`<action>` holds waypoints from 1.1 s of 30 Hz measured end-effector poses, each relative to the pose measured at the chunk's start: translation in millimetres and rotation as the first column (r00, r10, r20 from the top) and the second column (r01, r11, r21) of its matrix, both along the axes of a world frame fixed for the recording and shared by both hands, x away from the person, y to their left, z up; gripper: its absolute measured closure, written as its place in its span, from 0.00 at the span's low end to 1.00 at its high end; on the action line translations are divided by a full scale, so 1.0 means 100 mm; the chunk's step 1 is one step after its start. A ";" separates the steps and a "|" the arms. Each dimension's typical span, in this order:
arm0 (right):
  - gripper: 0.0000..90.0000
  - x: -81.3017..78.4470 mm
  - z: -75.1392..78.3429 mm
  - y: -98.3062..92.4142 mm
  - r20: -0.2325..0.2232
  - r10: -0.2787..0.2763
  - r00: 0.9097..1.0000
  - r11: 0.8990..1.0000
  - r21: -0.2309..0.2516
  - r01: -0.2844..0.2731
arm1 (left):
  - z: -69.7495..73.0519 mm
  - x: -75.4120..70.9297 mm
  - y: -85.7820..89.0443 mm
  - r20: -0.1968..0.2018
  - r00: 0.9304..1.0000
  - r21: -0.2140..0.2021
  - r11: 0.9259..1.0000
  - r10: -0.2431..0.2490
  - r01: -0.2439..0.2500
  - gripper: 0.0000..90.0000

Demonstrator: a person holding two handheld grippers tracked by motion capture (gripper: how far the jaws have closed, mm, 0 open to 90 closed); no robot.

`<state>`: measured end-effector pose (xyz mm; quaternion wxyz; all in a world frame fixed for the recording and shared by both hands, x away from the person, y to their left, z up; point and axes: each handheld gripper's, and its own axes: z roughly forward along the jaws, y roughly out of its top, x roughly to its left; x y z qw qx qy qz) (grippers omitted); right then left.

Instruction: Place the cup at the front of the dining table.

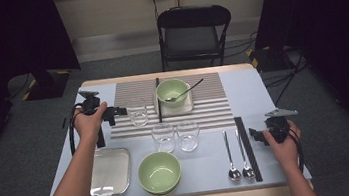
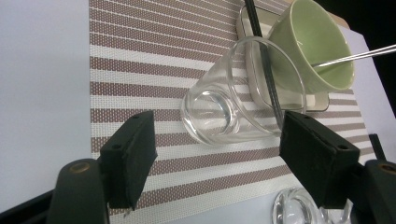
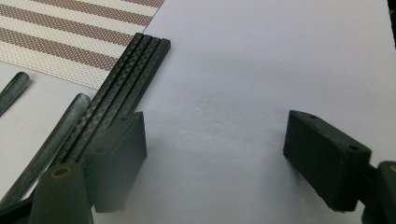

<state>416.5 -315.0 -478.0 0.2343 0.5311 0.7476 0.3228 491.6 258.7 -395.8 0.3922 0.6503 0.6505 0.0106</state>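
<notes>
**Left gripper lined up on a glass, table half laid**

We look down on a table with a striped placemat across its far half. The left gripper hovers at the mat's left side, its jaws spread wide and empty, pointing at a clear glass that stands upright on the mat just beyond them. In the left gripper view the glass sits between and past the 2 black pads, touching neither. Just behind it stand a small tray bearing a green bowl with a spoon resting in it, and dark chopsticks along the tray's left edge.

The right gripper rests low at the table's right side, jaws also apart and holding nothing. In the right gripper view bare table lies between the pads, with a second set of chopsticks just beside its left pad.

Near us lie a metal tray, a second green bowl, 2 more glasses side by side, and 2 spoons.

We judge the far setting looks mostly placed, and the glass has not yet been gripped. The near items look unsorted, so a good deal of the work seems left.
</notes>
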 end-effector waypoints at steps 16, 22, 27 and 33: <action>0.22 0.00 0.00 0.00 0.000 0.000 1.000 1.000 0.000 0.000 | -0.06 -0.11 0.12 0.000 1.000 -0.002 1.000 -0.001 0.001 0.30; 0.22 0.00 0.00 0.00 0.001 0.002 1.000 1.000 -0.001 -0.002 | -0.06 -0.15 0.17 0.004 1.000 -0.007 1.000 0.001 0.000 0.30; 0.22 0.00 0.00 0.00 0.001 0.001 1.000 1.000 0.000 -0.001 | -0.07 -0.18 0.20 0.007 1.000 -0.008 1.000 -0.008 0.008 0.30; 0.22 0.00 0.00 0.00 0.000 0.000 1.000 1.000 -0.001 0.000 | -0.07 -0.21 0.22 0.011 1.000 -0.005 1.000 -0.010 0.010 0.30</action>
